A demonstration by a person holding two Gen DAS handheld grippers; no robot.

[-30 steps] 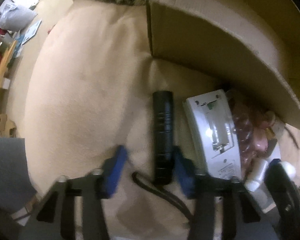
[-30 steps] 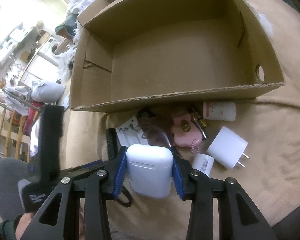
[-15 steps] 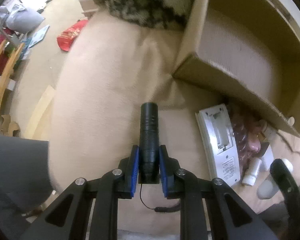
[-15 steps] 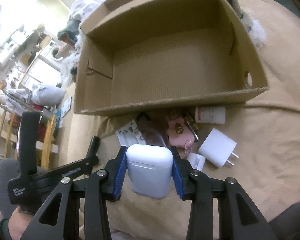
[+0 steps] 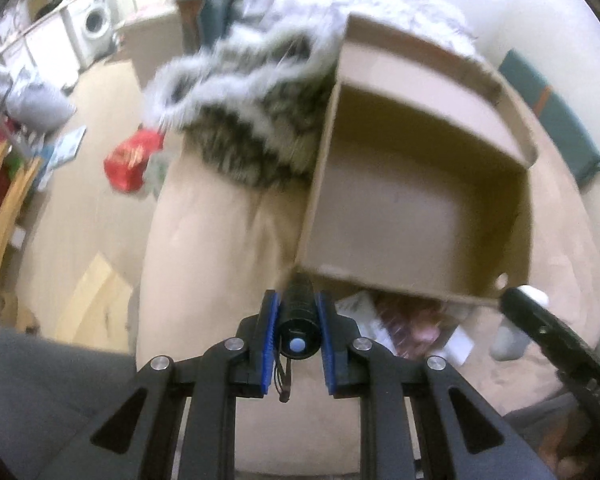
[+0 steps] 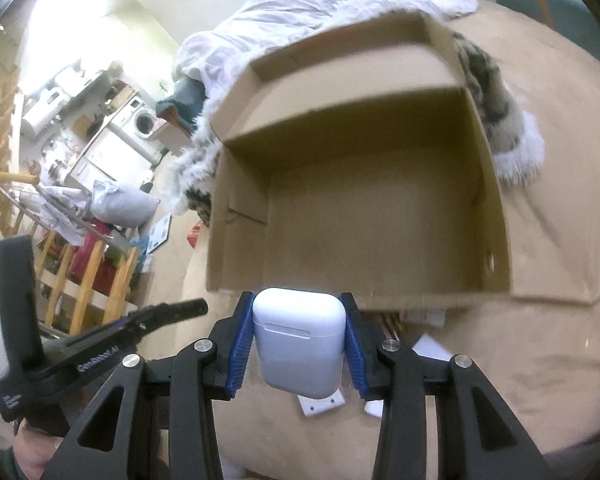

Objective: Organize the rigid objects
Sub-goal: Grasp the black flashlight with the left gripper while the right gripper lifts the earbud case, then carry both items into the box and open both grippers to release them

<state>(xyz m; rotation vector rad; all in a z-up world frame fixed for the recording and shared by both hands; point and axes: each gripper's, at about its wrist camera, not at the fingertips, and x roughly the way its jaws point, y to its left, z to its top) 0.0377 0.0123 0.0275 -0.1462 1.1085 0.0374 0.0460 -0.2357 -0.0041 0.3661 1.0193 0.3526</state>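
My left gripper is shut on a small black flashlight, held off the beige bed with its cord dangling below. It hangs just before the near left corner of the open cardboard box. My right gripper is shut on a white earbud case, lifted in front of the near wall of the same cardboard box, which holds nothing. In the right wrist view the left gripper shows at the left with the flashlight tip sticking out.
Small items lie on the beige bed against the box's near wall: a white remote, a pink pouch, a white charger. A furry blanket lies behind the box. The floor with clutter is at the left.
The left gripper closed on the flashlight and lifted it off the bed toward the box corner. The right gripper rose with the earbud case, still shut on it.
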